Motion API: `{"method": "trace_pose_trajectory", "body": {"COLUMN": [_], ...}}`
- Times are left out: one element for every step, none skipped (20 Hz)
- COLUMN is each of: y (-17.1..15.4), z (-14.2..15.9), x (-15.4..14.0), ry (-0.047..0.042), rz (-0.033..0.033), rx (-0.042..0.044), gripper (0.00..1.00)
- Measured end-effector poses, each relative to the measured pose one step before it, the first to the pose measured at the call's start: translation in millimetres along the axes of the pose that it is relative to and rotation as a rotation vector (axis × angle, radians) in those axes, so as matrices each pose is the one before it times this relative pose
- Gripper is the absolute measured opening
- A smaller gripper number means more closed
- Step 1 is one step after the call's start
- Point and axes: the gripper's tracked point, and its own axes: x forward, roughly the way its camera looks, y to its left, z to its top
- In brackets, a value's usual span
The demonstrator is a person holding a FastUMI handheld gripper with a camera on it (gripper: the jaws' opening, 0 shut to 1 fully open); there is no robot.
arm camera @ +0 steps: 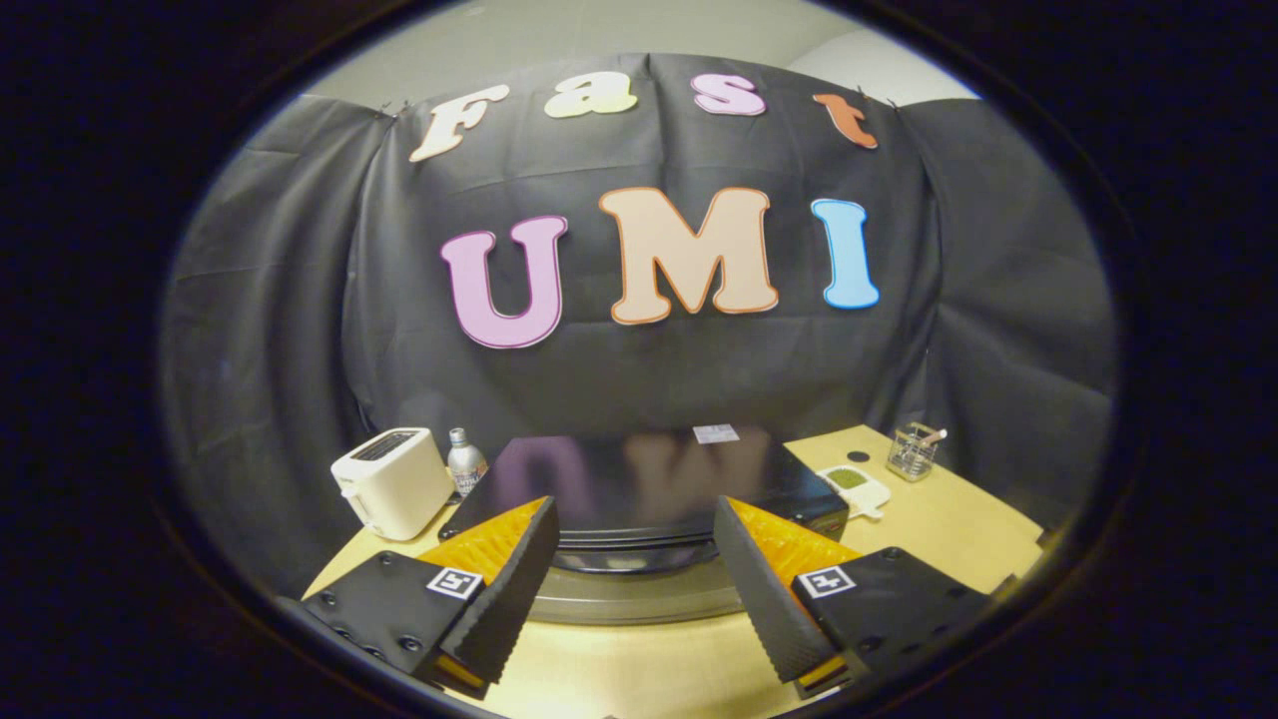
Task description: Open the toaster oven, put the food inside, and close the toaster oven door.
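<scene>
Two spread fingers (519, 574) flank the closed toaster oven (639, 479).

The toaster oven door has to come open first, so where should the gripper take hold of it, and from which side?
Grip the silver handle bar that runs across the front top edge of the black toaster oven, coming from the front and slightly above. The bar lies crosswise just ahead of the open gripper, between its fingers, so they would probably need turning to close over it.
</scene>
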Motion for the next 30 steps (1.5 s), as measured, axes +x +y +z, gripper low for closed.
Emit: {"method": "trace_pose_trajectory", "body": {"y": [-0.32,-0.14,-0.27,-0.68,-1.22,-3.59,-3.37,-0.19,-1.10,-1.40,-0.32,0.08,-0.13,-0.44,-0.31,0.24,-0.52,0.95,2.17,3.10,3.36,4.58,0.31,-0.70,0.28,-0.66,1.20,-0.70,-1.25,-0.45], "z": [-8.24,-5.07,-5.30,-6.54,-6.16,-4.32,-4.95,-0.80,1.28,-0.81,-1.66,0.60,-0.48,-0.41,-0.61,1.57,2.00,3.95,6.21,4.20,-0.96,-5.46,-8.52,4.04,-6.19,3.56,-3.30,2.71,-2.40,-0.39], "x": [5.30,4.82,4.45,4.13,3.04,2.77,2.88,0.80,1.68,0.78,0.92,0.33,0.32,0.80,0.04,0.42,0.38,-0.73,0.00,0.82,3.25,3.42,1.84,0.85,-0.55,-2.06,0.01,-2.20,-1.78,-4.76], "ry": [0.00213,-0.00135,-0.00507,0.00416,0.00212,0.00359,0.00342,-0.00314,-0.01195,0.00284,0.00240,-0.00559,0.00025,-0.00646,0.00005,0.00026,-0.00057,-0.00579,-0.01352,-0.01271,0.00257,0.01756,0.01755,-0.01800,0.01487,-0.02478,-0.00535,-0.02550,-0.00696,-0.00697], "rz": [-0.00394,-0.00134,-0.00163,-0.00090,-0.00382,-0.01327,-0.01220,0.00475,-0.01029,-0.00785,-0.00041,-0.00234,0.00019,0.00044,0.00270,-0.00059,-0.00241,-0.00136,0.00597,0.00859,0.01139,0.01598,0.00051,-0.00200,-0.00015,0.00165,0.00387,0.00270,0.00227,0.00123], "rx": [0.00456,0.00277,0.00528,0.00991,0.00939,0.00319,-0.00361,0.01092,0.02001,0.01666,0.01336,0.01104,0.00914,0.00723,-0.00090,-0.00154,-0.00935,-0.01587,-0.00709,0.00037,0.00232,-0.00389,-0.02202,-0.03123,-0.03124,-0.01736,-0.00471,0.00685,0.00271,-0.00142], "gripper": [0.99,0.99,0.99,0.99,0.99,0.99,0.99,0.99,0.99,0.99,0.99,0.99,1.00,1.00,1.00,1.00,1.00,1.00,1.00,0.99,0.99,0.99,0.98,0.98,0.98,0.97,0.97,0.97,0.97,0.97]}}
